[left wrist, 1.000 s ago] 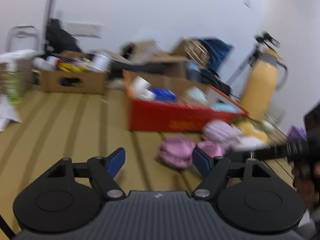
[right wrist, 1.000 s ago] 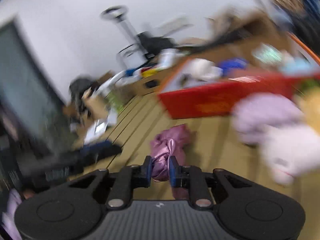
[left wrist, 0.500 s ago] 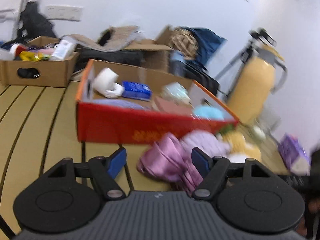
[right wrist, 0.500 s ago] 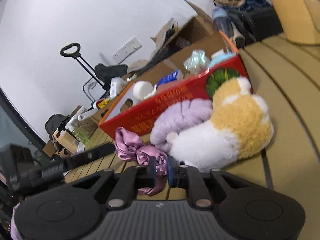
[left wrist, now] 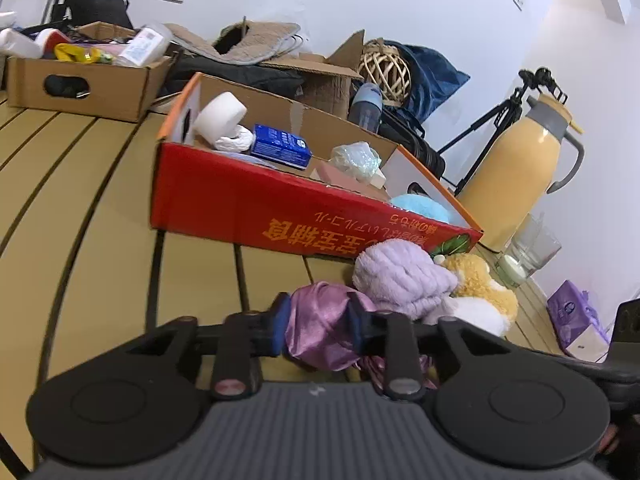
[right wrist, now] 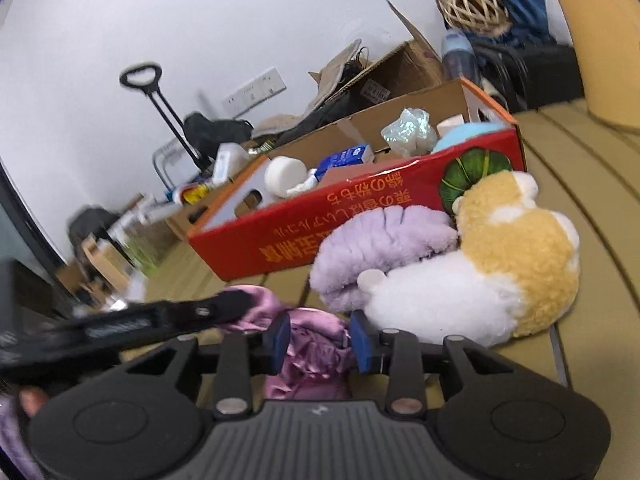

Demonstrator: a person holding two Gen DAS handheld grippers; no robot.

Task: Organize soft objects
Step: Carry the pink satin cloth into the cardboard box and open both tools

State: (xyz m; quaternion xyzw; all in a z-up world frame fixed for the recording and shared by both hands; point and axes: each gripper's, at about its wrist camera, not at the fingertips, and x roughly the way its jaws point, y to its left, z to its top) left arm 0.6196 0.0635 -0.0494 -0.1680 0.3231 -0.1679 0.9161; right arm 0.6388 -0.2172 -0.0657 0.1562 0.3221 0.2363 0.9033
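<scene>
Your left gripper (left wrist: 319,326) is closing, its blue pads pressing both sides of the pink satin cloth (left wrist: 320,330). Your right gripper (right wrist: 319,342) is opening around the same cloth (right wrist: 314,354), which sits between its pads (whether they still pinch it, you cannot tell). The cloth lies bunched on the slatted wooden floor (left wrist: 100,240). Just beyond it a lilac plush (right wrist: 376,250) rests against a yellow-and-white plush toy (right wrist: 508,268), both touching the red cardboard box (left wrist: 248,208) of mixed items.
</scene>
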